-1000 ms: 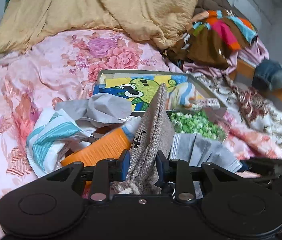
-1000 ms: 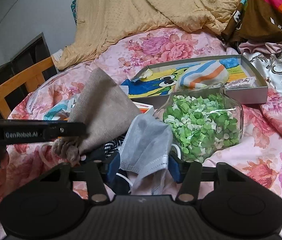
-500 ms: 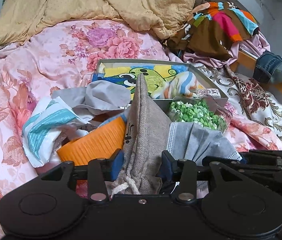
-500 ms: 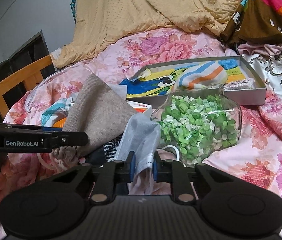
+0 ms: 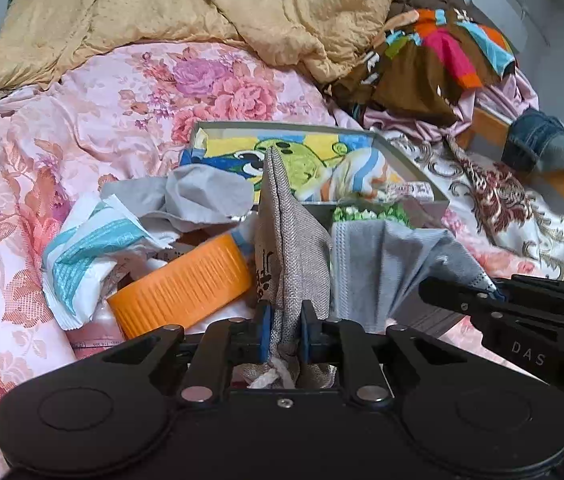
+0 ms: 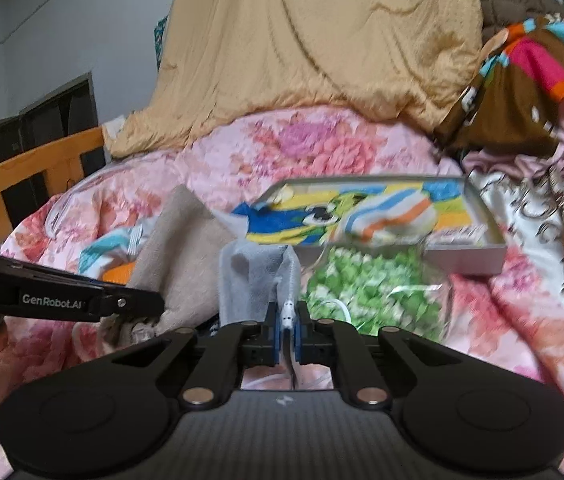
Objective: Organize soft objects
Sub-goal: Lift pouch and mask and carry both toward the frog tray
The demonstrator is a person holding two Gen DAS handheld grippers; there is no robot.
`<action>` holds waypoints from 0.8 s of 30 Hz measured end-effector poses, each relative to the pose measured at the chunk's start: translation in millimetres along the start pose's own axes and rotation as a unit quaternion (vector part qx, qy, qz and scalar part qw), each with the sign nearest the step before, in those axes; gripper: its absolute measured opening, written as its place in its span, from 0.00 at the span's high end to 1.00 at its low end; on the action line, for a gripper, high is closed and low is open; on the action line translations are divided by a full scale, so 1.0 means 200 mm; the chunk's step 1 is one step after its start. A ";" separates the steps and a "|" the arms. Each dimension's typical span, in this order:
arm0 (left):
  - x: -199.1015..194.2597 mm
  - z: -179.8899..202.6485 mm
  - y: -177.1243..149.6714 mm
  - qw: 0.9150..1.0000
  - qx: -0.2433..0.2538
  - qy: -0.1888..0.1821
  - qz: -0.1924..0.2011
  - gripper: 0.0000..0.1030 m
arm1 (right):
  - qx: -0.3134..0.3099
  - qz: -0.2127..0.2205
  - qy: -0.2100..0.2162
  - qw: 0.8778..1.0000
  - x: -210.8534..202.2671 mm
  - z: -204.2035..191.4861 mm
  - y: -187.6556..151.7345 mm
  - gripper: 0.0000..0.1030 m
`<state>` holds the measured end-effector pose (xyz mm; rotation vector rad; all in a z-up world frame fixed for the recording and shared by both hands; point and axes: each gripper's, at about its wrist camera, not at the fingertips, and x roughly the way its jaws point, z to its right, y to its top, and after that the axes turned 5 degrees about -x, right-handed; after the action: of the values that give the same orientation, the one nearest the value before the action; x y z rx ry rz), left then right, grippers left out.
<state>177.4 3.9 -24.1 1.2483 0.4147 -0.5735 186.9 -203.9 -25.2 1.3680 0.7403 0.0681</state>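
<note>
The left gripper (image 5: 283, 334) has its blue pads pressed against the neck of a grey-brown linen pouch (image 5: 289, 248), and its jaws are closing on that cloth; the pouch stands upright between them, a white drawstring knot showing just behind the pads. Only the left wrist view gives this grip head-on — from the right wrist view the same pouch (image 6: 178, 256) appears as a broad beige flap beside the left tool's black finger, with the pads hidden. The right gripper (image 6: 286, 328) is clamped tight on a grey face mask (image 6: 260, 276), its pads nearly together with the mask's edge and white ear loop pinched between them; in the left view that mask (image 5: 377, 264) hangs as a pleated sheet just right of the pouch, the right tool reaching in from the side. The left view alone shows an orange ribbed lid (image 5: 184, 284), a crumpled grey cloth (image 5: 198, 196) and a white-and-teal wrapper (image 5: 86, 248) piled to the left of the pouch on the floral bedspread (image 5: 82, 120). The right view — somewhat blurred — shows more of the clear bag of green and white bits (image 6: 365, 284) lying against the front wall of the shallow grey box (image 6: 477, 258), which holds a cartoon-print towel (image 6: 282, 220) and a striped sock (image 6: 393, 216). A tan blanket (image 6: 321, 40) is heaped behind.
</note>
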 end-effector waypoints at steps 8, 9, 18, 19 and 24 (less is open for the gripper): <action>-0.08 0.05 0.07 0.999 -0.020 -0.011 0.041 0.86 | 0.019 0.045 -0.013 0.999 -0.08 0.06 0.05 0.94; -0.09 0.06 0.08 0.999 -0.024 -0.013 0.045 0.86 | 0.023 0.049 -0.013 0.998 -0.09 0.07 0.05 0.94; -0.12 0.12 0.23 0.996 -0.050 -0.021 0.065 0.86 | 0.066 0.108 -0.026 0.992 -0.17 0.26 0.19 0.94; -0.12 0.13 0.27 0.996 -0.055 -0.022 0.068 0.86 | 0.068 0.117 -0.030 0.990 -0.16 0.29 0.22 0.94; -0.08 0.17 0.46 0.992 -0.076 -0.029 0.092 0.86 | 0.090 0.146 -0.034 0.985 -0.05 0.46 0.34 0.93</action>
<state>220.9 -6.6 65.8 1.1076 0.2843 -0.4123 250.4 -271.5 42.1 1.6380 0.4923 0.1885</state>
